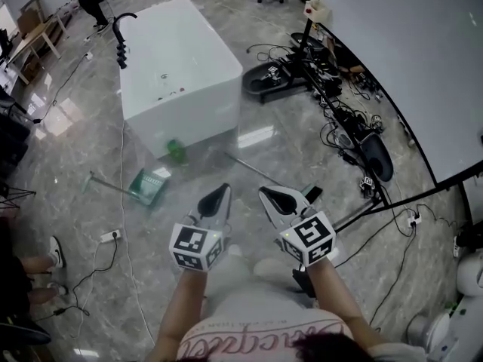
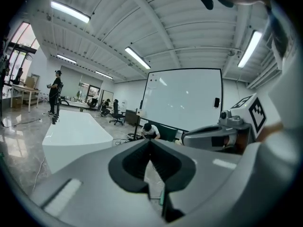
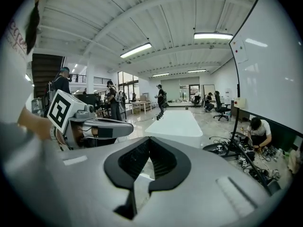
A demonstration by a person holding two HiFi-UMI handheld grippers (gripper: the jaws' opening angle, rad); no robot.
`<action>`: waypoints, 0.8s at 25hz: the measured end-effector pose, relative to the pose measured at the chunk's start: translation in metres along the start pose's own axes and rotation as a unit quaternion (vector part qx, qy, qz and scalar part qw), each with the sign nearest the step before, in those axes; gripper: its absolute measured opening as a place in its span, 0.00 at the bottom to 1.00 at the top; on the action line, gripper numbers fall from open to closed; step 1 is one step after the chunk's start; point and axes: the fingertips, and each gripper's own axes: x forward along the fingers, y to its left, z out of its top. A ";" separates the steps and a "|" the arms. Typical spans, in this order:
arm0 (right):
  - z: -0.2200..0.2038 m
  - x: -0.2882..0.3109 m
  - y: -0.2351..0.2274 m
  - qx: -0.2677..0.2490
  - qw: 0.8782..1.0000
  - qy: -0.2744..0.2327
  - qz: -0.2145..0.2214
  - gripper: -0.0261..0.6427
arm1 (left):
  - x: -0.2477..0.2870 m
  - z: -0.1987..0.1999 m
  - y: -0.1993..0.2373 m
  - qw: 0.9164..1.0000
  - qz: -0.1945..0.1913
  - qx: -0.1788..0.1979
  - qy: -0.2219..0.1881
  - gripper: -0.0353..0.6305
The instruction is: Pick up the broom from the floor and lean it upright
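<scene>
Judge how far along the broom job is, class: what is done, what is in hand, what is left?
Done: nothing yet. The broom lies on the floor beside the white table.
In hand: nothing. The left gripper and right gripper are shut, empty and short of it.
Left: reach it, grasp its handle, lift and lean it upright.

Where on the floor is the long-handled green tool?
Head view, left of centre: the green tool lies on the floor just off the near corner of the white tub, ahead and left of the left gripper, its handle pointing left.
</scene>
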 end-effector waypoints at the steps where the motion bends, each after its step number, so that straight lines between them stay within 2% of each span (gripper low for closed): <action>1: -0.001 0.004 -0.003 -0.001 1.000 0.005 -0.002 0.04 | 0.004 0.000 0.004 1.000 -0.002 -0.002 0.001 0.04; 6: -0.010 0.019 -0.018 0.014 0.999 0.029 -0.011 0.04 | 0.015 -0.005 0.021 1.000 -0.003 -0.019 0.010 0.04; 13: -0.010 0.047 -0.043 0.041 0.998 0.036 -0.011 0.04 | 0.038 -0.012 0.044 0.999 -0.001 -0.034 0.027 0.04; 20: 0.003 0.093 -0.079 0.111 0.993 0.029 0.036 0.04 | 0.083 -0.015 0.083 0.998 0.000 -0.029 0.057 0.04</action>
